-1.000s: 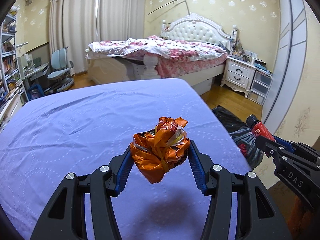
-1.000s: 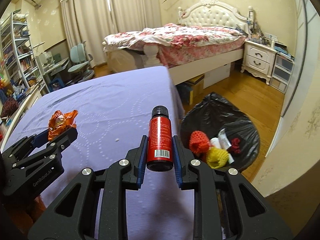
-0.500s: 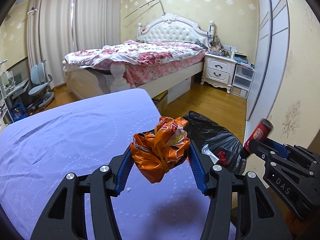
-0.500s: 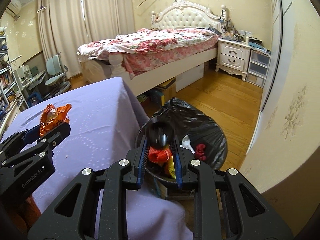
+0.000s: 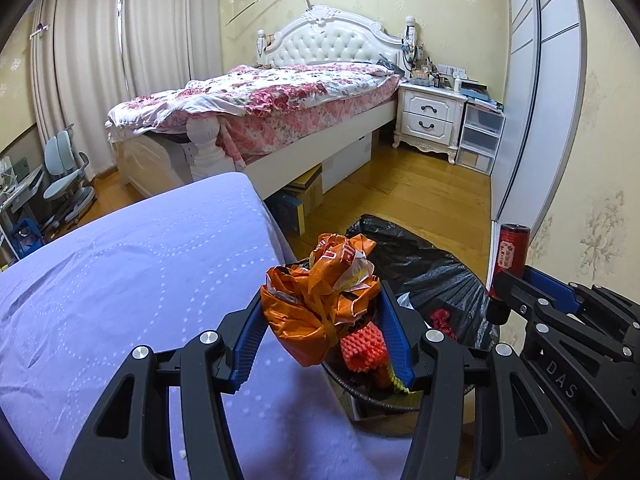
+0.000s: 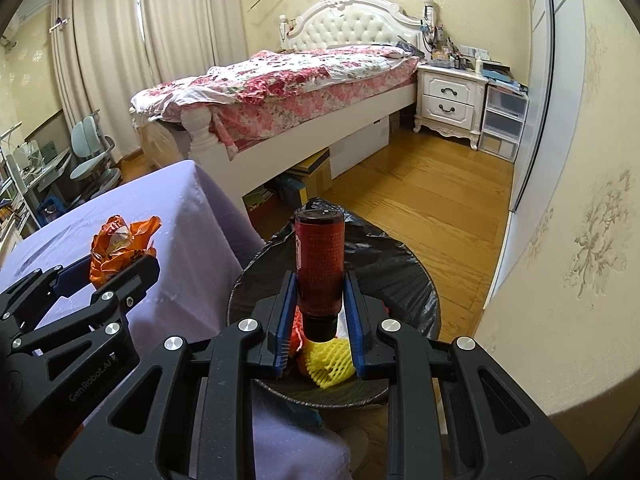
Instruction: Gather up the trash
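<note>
My left gripper [image 5: 322,320] is shut on a crumpled orange wrapper [image 5: 320,300] and holds it above the table's right edge, beside the bin. My right gripper [image 6: 320,312] is shut on a small red bottle [image 6: 320,264], turned cap down, right over the black-lined trash bin [image 6: 400,280]. The bin [image 5: 440,276] holds red and yellow foam nets [image 6: 330,364] and other scraps. The bottle also shows in the left wrist view [image 5: 512,252], and the wrapper in the right wrist view [image 6: 118,244].
The table with a purple cloth [image 5: 120,280] lies to the left of the bin. Beyond are wood floor [image 6: 420,200], a bed [image 5: 260,104], a white nightstand [image 5: 432,120], and a wall [image 6: 560,240] close on the right.
Both grippers moved right from over the table toward the bin. The right gripper turned the bottle over, cap down, above the bin. The wrapper now hangs at the table's edge.
</note>
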A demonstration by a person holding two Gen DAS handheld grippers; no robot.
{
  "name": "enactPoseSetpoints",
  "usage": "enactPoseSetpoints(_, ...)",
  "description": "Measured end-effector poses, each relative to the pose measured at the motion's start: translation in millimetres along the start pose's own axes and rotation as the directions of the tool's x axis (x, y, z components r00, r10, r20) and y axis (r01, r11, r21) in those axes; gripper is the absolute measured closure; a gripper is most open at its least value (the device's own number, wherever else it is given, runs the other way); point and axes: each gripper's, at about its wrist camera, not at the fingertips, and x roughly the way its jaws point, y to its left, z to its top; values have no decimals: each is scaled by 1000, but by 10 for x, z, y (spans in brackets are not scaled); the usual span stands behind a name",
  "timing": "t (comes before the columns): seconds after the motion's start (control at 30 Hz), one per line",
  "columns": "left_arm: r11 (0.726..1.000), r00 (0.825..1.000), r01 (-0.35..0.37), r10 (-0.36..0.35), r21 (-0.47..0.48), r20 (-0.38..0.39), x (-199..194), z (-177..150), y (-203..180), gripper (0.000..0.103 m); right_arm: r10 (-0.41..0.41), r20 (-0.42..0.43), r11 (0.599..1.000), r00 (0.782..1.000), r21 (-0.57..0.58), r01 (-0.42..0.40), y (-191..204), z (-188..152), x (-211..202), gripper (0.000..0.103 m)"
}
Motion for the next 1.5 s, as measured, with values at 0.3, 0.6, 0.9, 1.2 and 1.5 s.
enactPoseSetpoints(0.3,1000,1000,3,-3,29,-7,187,151,-145,47,-9,-22,1000,1000,23,9,-140,115,197,80)
enactPoseSetpoints(0.6,1000,1000,-13,13,3,-24,249,179,-124,24,-38,-11,999,999,35,38,-174,175,259,64)
enactPoseSetpoints(0.9,999,999,-51,51,3,-1,172,175,-110,18,-70,10,996,997,52,69,-217,192,140,37)
enactPoseSetpoints(1.2,996,996,-89,90,-20,9,20,122,10,15,-142,66,986,988,93,136,-216,164,-71,13)
enactPoseSetpoints(1.5,991,992,-122,122,-47,12,-284,28,146,13,-136,54,987,989,99,130,-242,72,-257,11)
